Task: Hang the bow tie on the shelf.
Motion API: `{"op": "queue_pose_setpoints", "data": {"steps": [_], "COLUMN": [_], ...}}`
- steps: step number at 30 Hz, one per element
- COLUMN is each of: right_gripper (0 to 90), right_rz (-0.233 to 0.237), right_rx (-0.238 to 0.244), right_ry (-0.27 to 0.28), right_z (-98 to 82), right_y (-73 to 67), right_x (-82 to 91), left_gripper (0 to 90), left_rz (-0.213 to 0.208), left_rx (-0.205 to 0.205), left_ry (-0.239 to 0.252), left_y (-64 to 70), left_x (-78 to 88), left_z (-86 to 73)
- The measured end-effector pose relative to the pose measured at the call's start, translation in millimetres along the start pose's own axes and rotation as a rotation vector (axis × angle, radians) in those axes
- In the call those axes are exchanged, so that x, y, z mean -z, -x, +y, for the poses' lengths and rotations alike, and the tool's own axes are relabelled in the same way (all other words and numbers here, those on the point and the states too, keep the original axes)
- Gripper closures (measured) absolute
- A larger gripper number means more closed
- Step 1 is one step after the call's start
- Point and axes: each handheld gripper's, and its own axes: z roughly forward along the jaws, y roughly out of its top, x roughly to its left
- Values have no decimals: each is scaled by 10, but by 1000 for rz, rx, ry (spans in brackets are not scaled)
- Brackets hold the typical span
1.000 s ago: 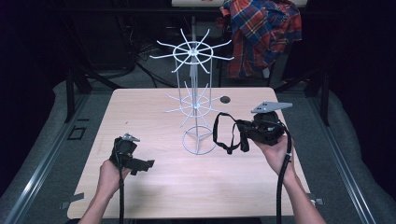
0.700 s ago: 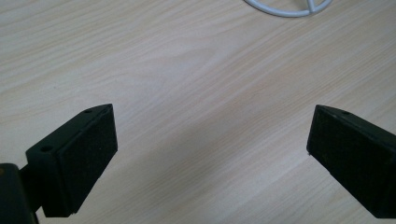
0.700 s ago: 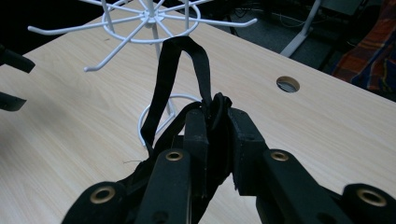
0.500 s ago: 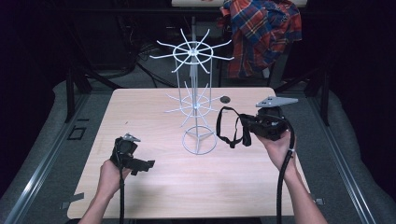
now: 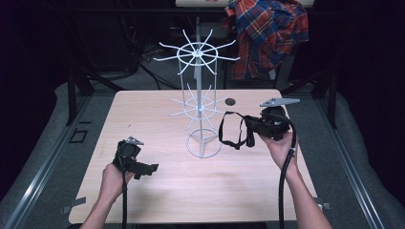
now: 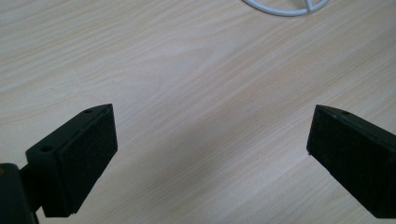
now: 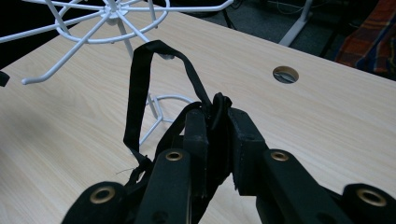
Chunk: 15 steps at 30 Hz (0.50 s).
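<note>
A white wire rack [image 5: 198, 102] with radiating hooks stands mid-table on a ring base [image 5: 204, 144]. My right gripper [image 5: 249, 128], held to the right of the rack, is shut on a black strap [image 5: 234, 131]. The strap's loop hangs toward the rack's lower hooks. In the right gripper view the jaws [image 7: 218, 121] pinch the strap [image 7: 137, 88], whose loop arches up in front of the rack's lower hook ring [image 7: 112, 18]. My left gripper [image 5: 150, 169] rests low at the table's front left, open. Nothing lies between its pads [image 6: 210, 144], and the rack base [image 6: 285, 7] shows beyond them.
The wooden table [image 5: 157, 109] has a round cable hole [image 5: 230, 101] behind the right gripper. A plaid shirt [image 5: 270, 33] hangs beyond the far edge. Dark floor and rails surround the table.
My right gripper has carried the strap a little farther from me and to the right. The left gripper has stayed where it was.
</note>
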Motion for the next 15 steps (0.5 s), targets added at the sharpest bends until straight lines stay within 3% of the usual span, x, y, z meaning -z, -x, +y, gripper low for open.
{"op": "queue_pose_setpoints", "data": {"steps": [7, 15], "right_gripper": [792, 792], "right_rz": [18, 27], "right_rx": [-22, -5], "right_ry": [-10, -28], "right_z": [-25, -46], "right_y": [30, -23], "right_x": [-80, -165], "left_gripper": [18, 18], "left_rz": [2, 4], "left_rx": [-1, -1], "left_ry": [0, -2], "left_y": [5, 2], "left_x": [-3, 0], "left_z": [0, -2]}}
